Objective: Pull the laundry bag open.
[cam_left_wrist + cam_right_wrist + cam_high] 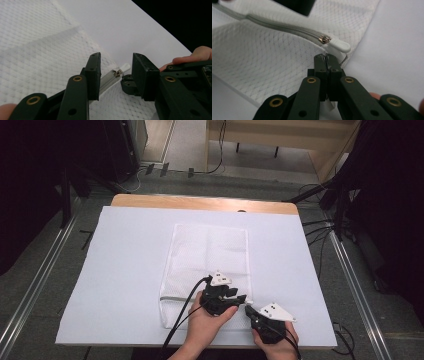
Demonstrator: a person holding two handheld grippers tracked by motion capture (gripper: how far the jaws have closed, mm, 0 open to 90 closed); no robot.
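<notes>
R gripper (327,62) pinches mesh bag (207,255) corner; L gripper (116,75) agape by zipper (287,27).

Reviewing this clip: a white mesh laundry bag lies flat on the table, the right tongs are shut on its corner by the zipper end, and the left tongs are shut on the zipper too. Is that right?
Not quite. The left tongs are open, jaws apart either side of the zipper slider, as the left gripper view shows. The rest holds: the white mesh laundry bag lies flat and the right tongs are shut on its corner.
</notes>
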